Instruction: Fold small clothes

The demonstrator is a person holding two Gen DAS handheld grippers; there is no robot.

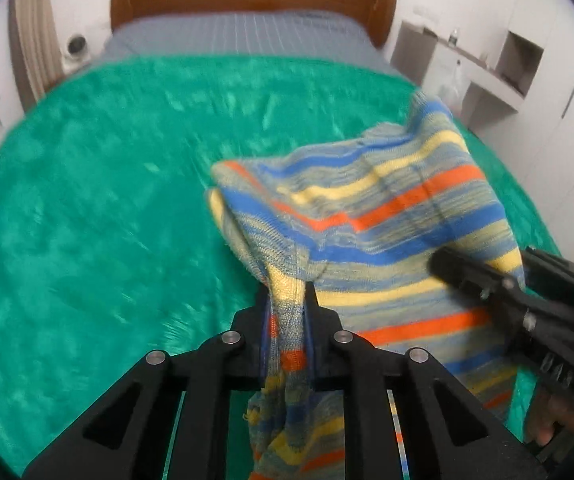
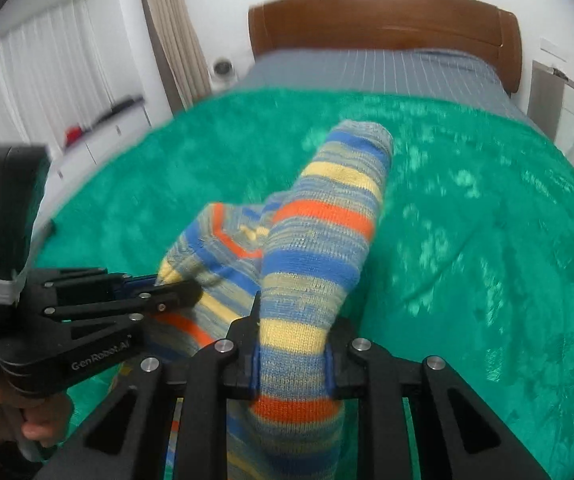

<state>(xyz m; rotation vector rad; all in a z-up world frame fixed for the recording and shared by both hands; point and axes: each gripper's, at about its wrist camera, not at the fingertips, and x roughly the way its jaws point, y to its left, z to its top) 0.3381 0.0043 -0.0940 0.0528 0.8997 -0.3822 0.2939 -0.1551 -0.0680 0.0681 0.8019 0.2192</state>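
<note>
We grip the striped knit garment (image 1: 367, 208) in both left tongs (image 1: 287, 292) and right tongs (image 2: 293, 320), clamped, bed (image 1: 87, 200) toward twelve o'clock.

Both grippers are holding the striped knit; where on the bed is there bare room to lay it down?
Bare green blanket runs left of the striped knit to the blanket's edge, and ahead toward the grey sheet. Crowded only nearby, where left gripper and right gripper clamp the knit.

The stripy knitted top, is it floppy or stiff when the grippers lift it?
Probably floppy: the striped knit garment sags and bunches between the left gripper and right gripper. It likely feels light, since only pinched edges hold it up. The woolly knit probably won't slip from the jaws.
</note>
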